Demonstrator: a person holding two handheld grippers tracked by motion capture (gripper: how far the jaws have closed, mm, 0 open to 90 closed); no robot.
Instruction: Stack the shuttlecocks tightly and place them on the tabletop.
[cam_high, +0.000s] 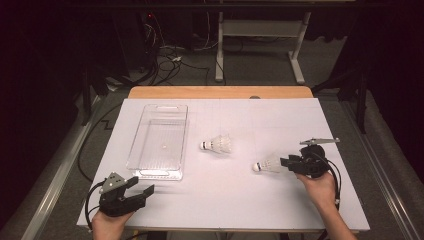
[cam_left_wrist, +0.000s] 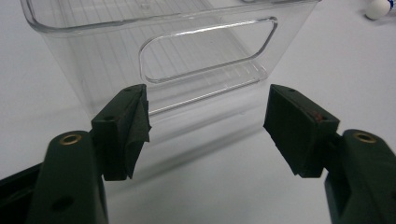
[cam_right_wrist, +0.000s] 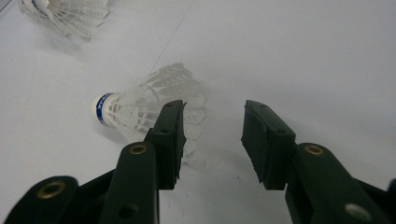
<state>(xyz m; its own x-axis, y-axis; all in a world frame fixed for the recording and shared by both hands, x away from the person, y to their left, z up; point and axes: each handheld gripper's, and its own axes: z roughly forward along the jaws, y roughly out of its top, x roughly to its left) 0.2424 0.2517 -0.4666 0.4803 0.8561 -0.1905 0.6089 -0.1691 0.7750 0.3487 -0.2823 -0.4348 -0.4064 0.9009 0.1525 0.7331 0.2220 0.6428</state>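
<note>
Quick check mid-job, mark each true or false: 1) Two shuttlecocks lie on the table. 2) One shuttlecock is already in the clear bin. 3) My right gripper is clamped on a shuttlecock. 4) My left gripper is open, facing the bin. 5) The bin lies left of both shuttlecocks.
1) True: one shuttlecock mid-table, the near shuttlecock by the right gripper.
2) False: the clear bin holds nothing.
3) False: its jaws stand apart, the feathers beside one jaw.
4) True: the left gripper is open.
5) True.

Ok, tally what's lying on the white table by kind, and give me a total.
Shuttlecocks: 2, one mid-table, one at the right gripper
Clear plastic bins: 1
Total: 3
</note>
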